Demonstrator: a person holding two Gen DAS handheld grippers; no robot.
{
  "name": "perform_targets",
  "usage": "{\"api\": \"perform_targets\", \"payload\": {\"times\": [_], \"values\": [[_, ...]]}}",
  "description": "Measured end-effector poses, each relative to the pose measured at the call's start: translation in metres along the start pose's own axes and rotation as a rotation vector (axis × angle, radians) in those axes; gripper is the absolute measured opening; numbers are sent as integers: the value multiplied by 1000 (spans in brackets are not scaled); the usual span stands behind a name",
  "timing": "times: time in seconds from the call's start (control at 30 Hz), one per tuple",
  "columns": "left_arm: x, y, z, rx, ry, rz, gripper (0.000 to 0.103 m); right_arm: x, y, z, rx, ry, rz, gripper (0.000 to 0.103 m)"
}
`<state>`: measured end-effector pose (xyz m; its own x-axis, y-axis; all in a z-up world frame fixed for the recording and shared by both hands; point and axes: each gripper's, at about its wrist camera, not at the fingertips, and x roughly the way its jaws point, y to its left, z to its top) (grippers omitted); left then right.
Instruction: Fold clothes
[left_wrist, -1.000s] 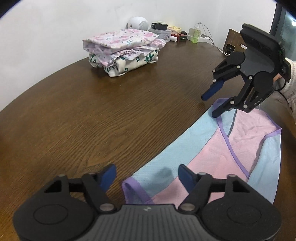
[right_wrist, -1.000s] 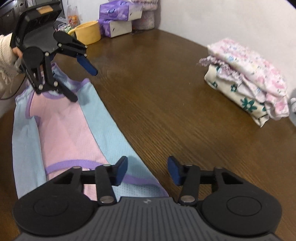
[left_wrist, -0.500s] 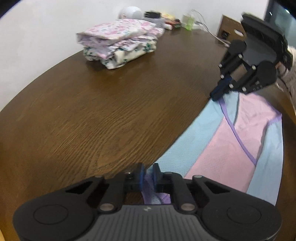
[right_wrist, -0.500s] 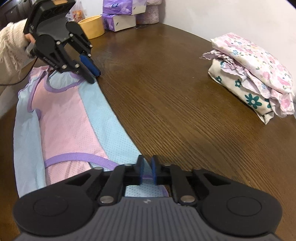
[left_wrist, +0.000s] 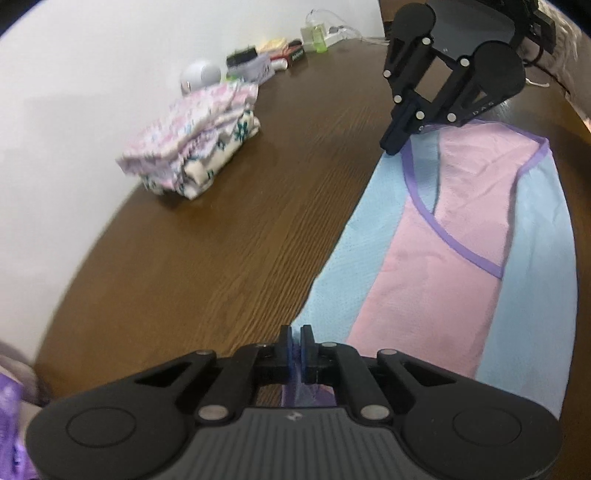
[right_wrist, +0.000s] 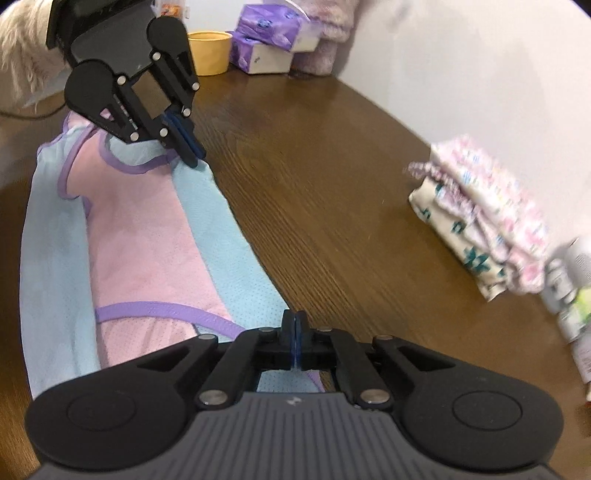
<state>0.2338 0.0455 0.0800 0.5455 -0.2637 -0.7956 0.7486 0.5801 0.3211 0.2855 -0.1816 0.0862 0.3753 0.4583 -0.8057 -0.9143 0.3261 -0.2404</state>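
The table (left_wrist: 229, 236) runs ahead of both grippers, with the top (left_wrist: 436, 236) flat along its near edge between them. It looks a thin, limp mesh that will sag, so its corners suit best. The left gripper (left_wrist: 295, 341) and right gripper (right_wrist: 294, 332) are each clamped on an end of its far edge.

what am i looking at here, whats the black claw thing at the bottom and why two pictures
No robot here: a person holds a black two-finger gripper in each hand, each carrying a camera that looks along its fingers. One picture comes from the left gripper, the other from the right gripper, so each also shows the other. On the brown wooden table lies a pink and light blue top with purple trim; both grippers are shut on its edge nearest the table's middle, one at each end. A folded stack of floral clothes sits farther back.
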Motion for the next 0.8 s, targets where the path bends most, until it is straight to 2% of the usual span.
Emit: {"api": "perform_targets", "payload": {"times": [0.17, 0.27, 0.37, 0.5, 0.63, 0.8], "values": [[-20, -17, -9, 8, -39, 79, 3, -18, 28, -5, -85, -31, -109, 0], [-34, -30, -15, 13, -96, 161, 3, -25, 45, -8, -134, -41, -174, 0], [-51, -53, -26, 30, -167, 239, 2, -39, 66, -15, -175, -73, -226, 0], [-62, -95, -45, 77, -211, 328, 3, -51, 99, -29, -225, -102, -285, 0], [-63, -125, -59, 88, -195, 308, 3, -50, 134, -47, -263, -86, -322, 0], [-65, -128, -65, 39, -174, 267, 8, -41, 156, -58, -266, -75, -326, 0]]}}
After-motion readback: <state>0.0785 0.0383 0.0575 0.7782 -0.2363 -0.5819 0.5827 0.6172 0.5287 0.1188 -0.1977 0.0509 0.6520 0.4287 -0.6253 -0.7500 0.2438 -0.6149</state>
